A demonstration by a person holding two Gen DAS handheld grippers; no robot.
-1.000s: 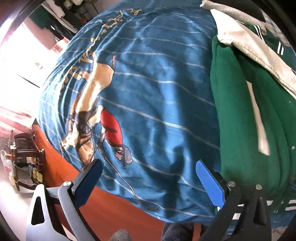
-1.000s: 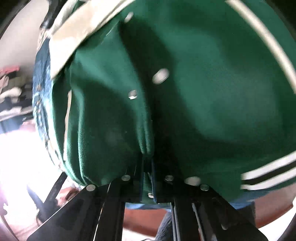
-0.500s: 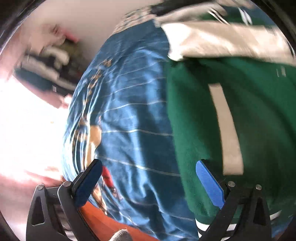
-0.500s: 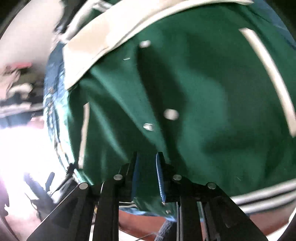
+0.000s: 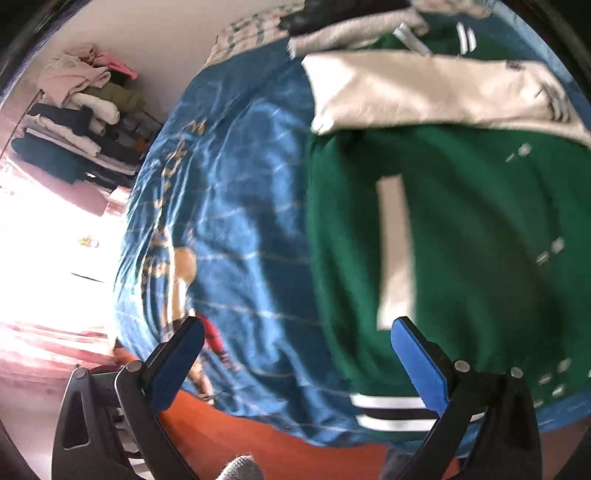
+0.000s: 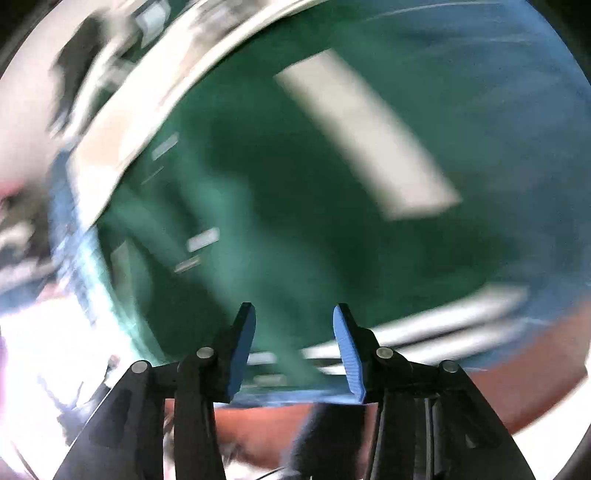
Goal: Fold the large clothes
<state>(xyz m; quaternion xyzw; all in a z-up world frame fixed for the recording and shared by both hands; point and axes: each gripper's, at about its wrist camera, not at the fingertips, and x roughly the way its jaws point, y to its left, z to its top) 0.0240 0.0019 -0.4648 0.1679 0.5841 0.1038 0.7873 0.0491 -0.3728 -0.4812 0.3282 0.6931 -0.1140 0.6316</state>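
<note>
A green varsity jacket with cream sleeves, white pocket strips and a striped hem lies flat on a blue printed bedspread. In the left wrist view my left gripper hangs open above the jacket's left edge and the bedspread, with nothing between its blue pads. The right wrist view is blurred by motion. It shows the jacket below my right gripper, whose jaws are opening, with the fabric lying free beneath them. One cream sleeve lies folded across the jacket's top.
A stack of folded clothes sits on a rack by the wall at the far left. Orange-red floor shows past the bed's near edge. More garments are heaped at the bed's far end. Strong window glare fills the left side.
My right gripper let go of the green jacket's fabric, spread its jaws and lifted away. My left gripper stayed open and shifted right, from over the bedspread print to the jacket's edge.
</note>
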